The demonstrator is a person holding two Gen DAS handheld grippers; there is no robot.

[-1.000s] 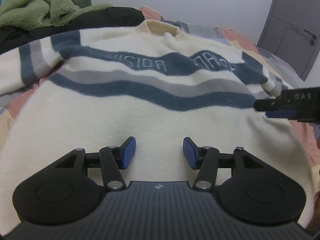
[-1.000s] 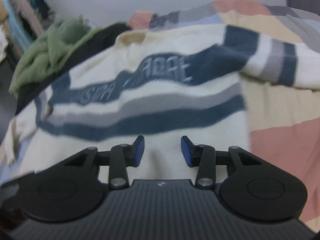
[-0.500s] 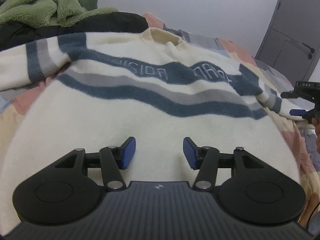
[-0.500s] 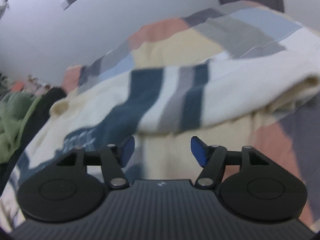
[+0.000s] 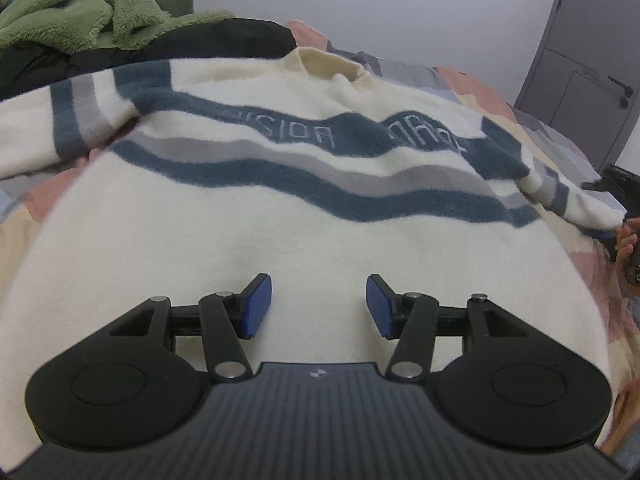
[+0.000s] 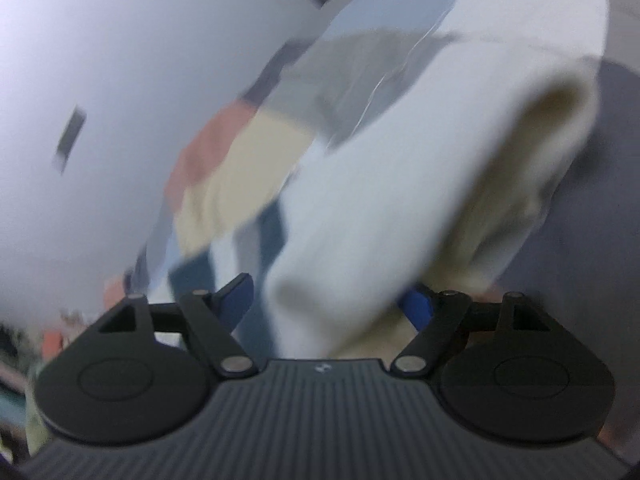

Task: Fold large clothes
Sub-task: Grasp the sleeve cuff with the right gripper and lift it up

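Observation:
A cream sweater (image 5: 280, 240) with navy and grey stripes lies front up on the bed, its collar at the far side. My left gripper (image 5: 318, 306) hovers open over the plain lower part of it, nothing between the pads. The sweater's right sleeve (image 5: 580, 204) ends at the view's right edge, where a hand (image 5: 628, 240) holds the other tool. In the blurred right wrist view, that sleeve's cuff end (image 6: 400, 180) lies between the jaws of my right gripper (image 6: 326, 300). These jaws are opening, and a gap shows beside the left pad.
A green fleece blanket (image 5: 80, 12) and a black garment (image 5: 180, 48) are heaped at the far left of the bed. The patchwork bedcover (image 5: 480, 84) shows around the sweater. A grey door (image 5: 592, 80) stands at the far right, a pale wall behind.
My right gripper swung from over the sweater's chest out to the right sleeve's cuff, rolling as it went, and its jaws widened. The left gripper stayed in place.

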